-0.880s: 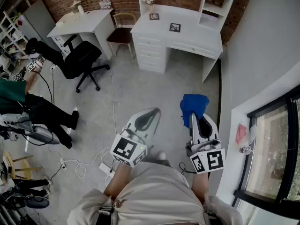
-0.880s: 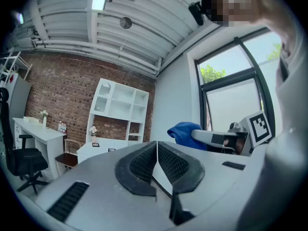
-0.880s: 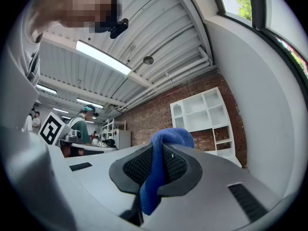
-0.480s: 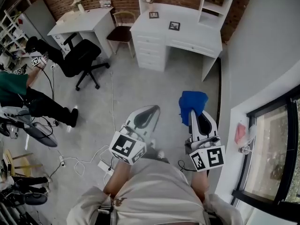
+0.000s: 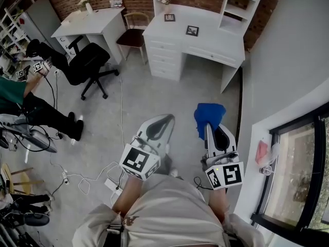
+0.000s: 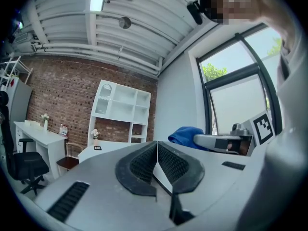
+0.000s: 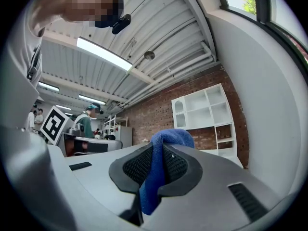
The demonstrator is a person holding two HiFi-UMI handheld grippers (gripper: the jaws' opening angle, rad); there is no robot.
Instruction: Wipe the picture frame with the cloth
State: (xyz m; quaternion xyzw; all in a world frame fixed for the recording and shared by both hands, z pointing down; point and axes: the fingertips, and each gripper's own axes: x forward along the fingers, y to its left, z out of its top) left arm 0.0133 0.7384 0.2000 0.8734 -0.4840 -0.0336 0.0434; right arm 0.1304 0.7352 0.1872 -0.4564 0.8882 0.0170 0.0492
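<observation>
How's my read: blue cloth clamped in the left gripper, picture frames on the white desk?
Wrong gripper: the right gripper view shows the blue cloth clamped in the right gripper; the left gripper is shut, empty. The picture frames are on the white desk.

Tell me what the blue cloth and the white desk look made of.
The blue cloth: soft, fuzzy fabric, likely microfibre or terry; it shows a nap and folds limply. The white desk: probably painted wood or laminate, smooth matt finish; flat panels and drawer fronts.

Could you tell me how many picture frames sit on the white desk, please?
2. One small dark picture frame near the white desk's back; another further forward, to its right. The shelves may hide more.
</observation>
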